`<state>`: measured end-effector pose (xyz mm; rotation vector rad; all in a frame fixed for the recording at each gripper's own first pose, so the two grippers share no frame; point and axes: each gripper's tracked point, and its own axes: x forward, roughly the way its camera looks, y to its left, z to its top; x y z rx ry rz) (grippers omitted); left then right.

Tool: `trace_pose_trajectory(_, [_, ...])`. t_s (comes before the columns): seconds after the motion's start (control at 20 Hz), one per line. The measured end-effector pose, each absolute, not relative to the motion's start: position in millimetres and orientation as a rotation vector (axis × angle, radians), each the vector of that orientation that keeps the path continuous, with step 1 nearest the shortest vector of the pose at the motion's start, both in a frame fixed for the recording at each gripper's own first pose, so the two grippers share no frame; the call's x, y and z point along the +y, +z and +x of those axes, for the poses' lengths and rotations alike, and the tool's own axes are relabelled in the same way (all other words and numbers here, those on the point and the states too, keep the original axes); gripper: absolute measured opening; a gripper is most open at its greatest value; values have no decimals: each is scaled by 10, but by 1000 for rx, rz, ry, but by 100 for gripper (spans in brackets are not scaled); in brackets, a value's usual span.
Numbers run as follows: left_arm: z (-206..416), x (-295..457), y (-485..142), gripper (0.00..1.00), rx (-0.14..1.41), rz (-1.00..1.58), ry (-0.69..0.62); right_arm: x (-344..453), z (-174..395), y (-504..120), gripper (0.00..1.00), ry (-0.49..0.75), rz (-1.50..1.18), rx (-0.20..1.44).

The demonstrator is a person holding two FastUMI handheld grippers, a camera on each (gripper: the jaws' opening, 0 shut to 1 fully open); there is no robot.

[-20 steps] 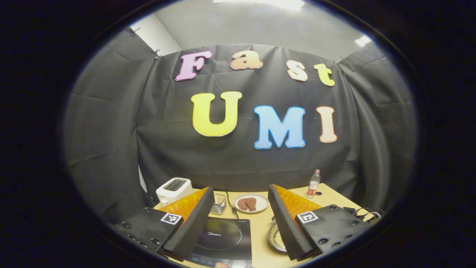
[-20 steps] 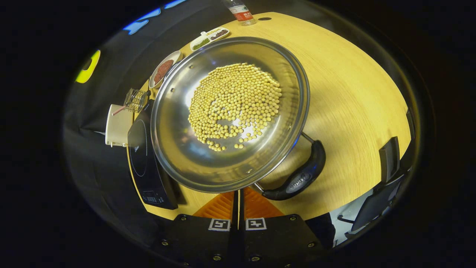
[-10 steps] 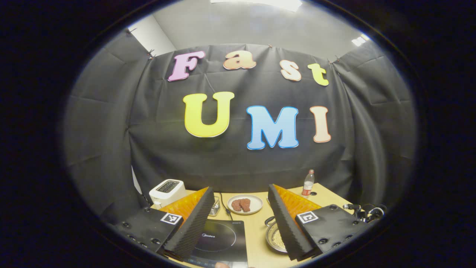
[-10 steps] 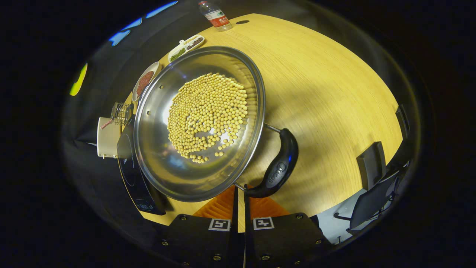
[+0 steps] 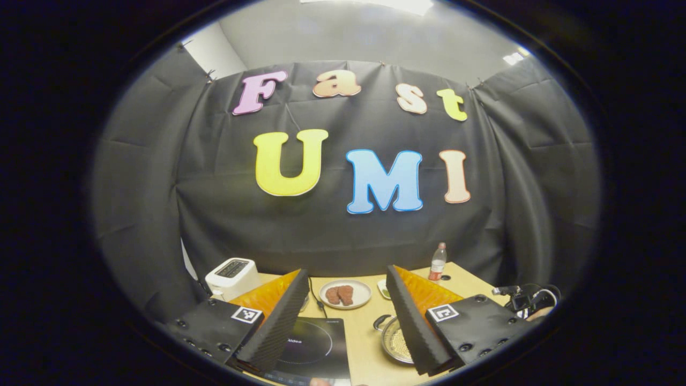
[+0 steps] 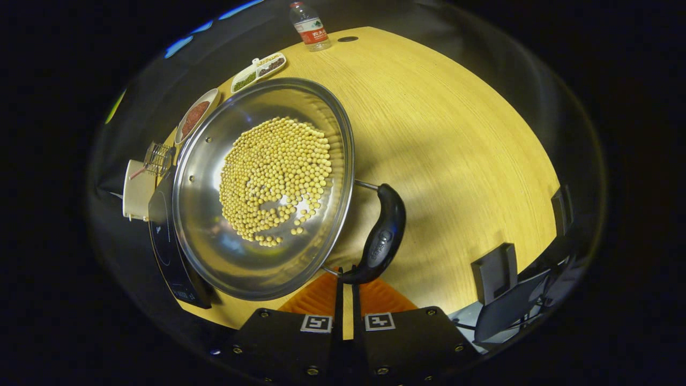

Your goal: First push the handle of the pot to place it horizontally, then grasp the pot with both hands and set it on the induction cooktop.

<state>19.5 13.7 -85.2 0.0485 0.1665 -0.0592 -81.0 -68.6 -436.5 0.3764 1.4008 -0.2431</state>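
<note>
Pot (image 6: 214, 236): steel, wide and shallow, holding a layer of yellow beans (image 6: 276, 179); stands on the wooden table (image 6: 455, 145), its far rim overlapping the induction cooktop (image 6: 163, 241) in the right gripper view; seen small beside the cooktop (image 5: 316, 346) in the left gripper view, pot (image 5: 394, 340) partly behind a finger. Pot handle (image 6: 381, 238): black, curved loop on two wire stems, on the pot's near right side. Right gripper (image 6: 346, 281): jaws nearly together, a narrow slit between them, tips just at the handle's lower end; contact cannot be told. Left gripper (image 5: 345, 305): jaws spread wide, holding nothing, raised over the table's near edge. Further back: plate of meat (image 5: 345, 294); toaster (image 5: 232, 274); water bottle (image 6: 309, 27); divided dish (image 6: 257, 72).
</note>
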Motion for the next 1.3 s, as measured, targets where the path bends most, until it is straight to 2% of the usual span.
trace_pose_trajectory(0.55, [169,-55,-855,94,176,89,-42,-1305,-461,-4487,8,-174,86,1407])
trace_pose_trajectory(1.0, [136,-79,-903,94,197,98,-20,-1536,-104,-4544,8,-49,-205,1381])
trace_pose_trajectory(1.3, [187,-51,-924,94,200,101,-27,-1584,50,-4556,7,-48,-228,1371])
